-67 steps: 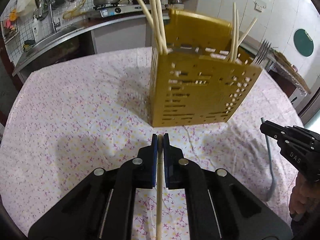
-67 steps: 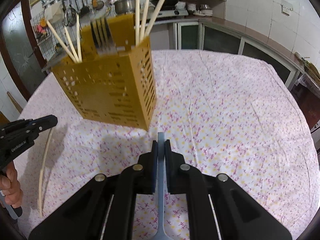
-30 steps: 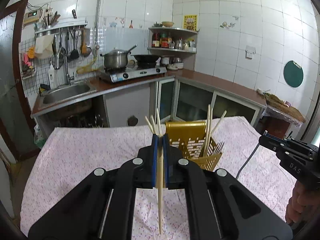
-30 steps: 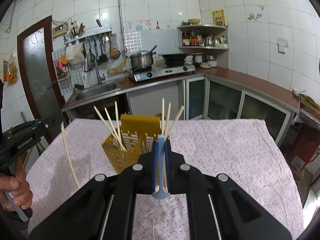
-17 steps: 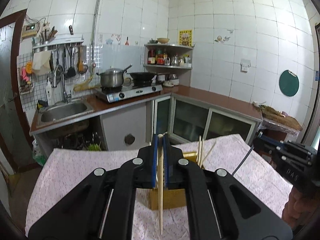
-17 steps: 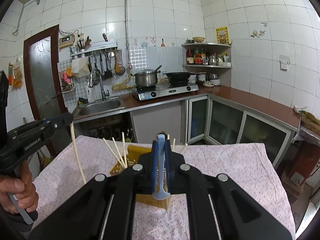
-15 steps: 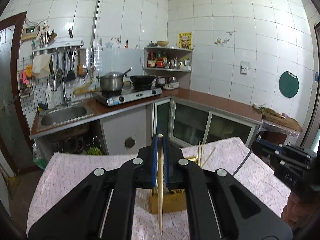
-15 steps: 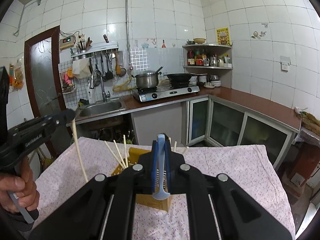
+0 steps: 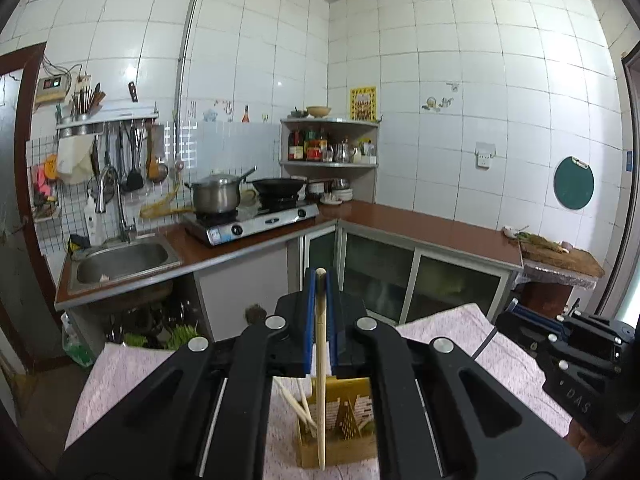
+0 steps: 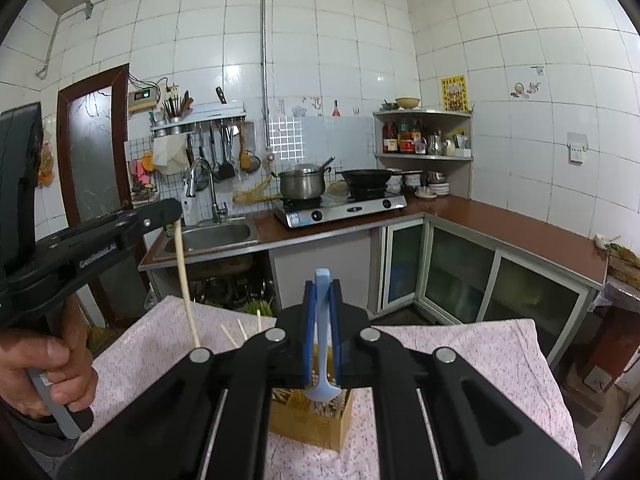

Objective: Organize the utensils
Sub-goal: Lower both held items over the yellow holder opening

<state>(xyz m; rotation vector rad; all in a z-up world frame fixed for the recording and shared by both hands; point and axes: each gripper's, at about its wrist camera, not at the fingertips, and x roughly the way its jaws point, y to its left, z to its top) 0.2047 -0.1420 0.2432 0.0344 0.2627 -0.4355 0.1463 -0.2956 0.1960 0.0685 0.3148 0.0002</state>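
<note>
My left gripper [image 9: 320, 280] is shut on a pale wooden chopstick [image 9: 320, 368] that hangs down over the yellow utensil holder [image 9: 340, 440]. It also shows in the right wrist view [image 10: 170, 210], with the chopstick [image 10: 186, 280] hanging from it. My right gripper [image 10: 321, 284] is shut on a light blue fork [image 10: 321, 340], tines down over the holder [image 10: 308, 420]. The right gripper also shows at the right of the left wrist view [image 9: 516, 320]. Several chopsticks [image 9: 298, 406] stand in the holder.
The holder stands on a table with a pink flowered cloth [image 10: 480, 356]. Beyond it is a counter with a sink [image 9: 120, 258], a gas stove [image 9: 256, 220] with a pot and a pan, and glass-door cabinets [image 9: 420, 284].
Both grippers have risen from table height with their utensils. They now hold them high above the holder, which has dropped low in both views.
</note>
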